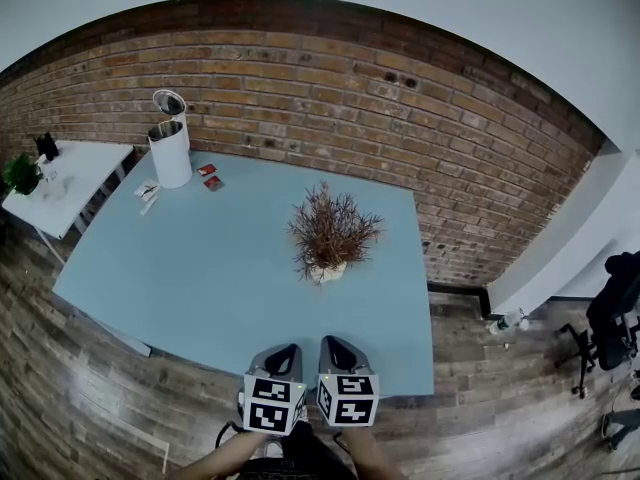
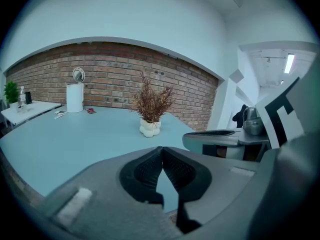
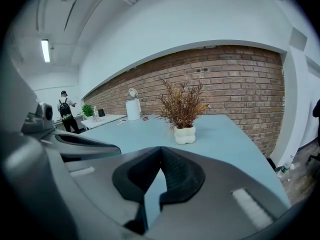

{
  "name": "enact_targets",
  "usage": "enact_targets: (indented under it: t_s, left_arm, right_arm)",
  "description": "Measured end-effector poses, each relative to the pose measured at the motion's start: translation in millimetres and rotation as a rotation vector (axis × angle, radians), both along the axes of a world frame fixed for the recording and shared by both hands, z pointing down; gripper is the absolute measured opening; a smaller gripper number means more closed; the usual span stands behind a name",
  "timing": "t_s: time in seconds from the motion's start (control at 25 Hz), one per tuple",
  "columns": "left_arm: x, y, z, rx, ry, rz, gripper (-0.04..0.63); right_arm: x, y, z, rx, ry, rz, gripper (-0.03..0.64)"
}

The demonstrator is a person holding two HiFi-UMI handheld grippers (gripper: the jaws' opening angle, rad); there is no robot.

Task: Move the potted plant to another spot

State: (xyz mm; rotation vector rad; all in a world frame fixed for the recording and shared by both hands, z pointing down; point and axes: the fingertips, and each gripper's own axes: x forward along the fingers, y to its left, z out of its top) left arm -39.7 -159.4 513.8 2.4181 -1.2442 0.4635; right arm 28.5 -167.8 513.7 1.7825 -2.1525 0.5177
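1. Checkered marker cubes (image 1: 272, 404) sit nearest in the head view, on the grey left gripper (image 1: 284, 352) and right gripper (image 1: 336, 346), side by side at the smooth pale-blue table's (image 1: 150, 268) near edge; the potted plant (image 1: 330, 230), spiky rust twigs in a lumpy white pot (image 1: 327, 272), stands mid-table, well apart
2. Left gripper view: ribbed black pads (image 2: 147, 170) meet, nothing between
3. Right gripper view: jaws likewise closed and empty, plant ahead

Matt smooth table (image 1: 200, 268), rough brick wall (image 1: 300, 78), wiry potted plant (image 1: 333, 230).
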Motion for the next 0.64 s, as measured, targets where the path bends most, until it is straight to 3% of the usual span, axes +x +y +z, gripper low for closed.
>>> enact_targets:
  t_s: [0.64]
  left_arm:
    - [4, 16, 2, -0.014, 0.022, -0.017, 0.0]
  right_arm:
    - [2, 26, -5, 0.012, -0.003, 0.003, 0.005]
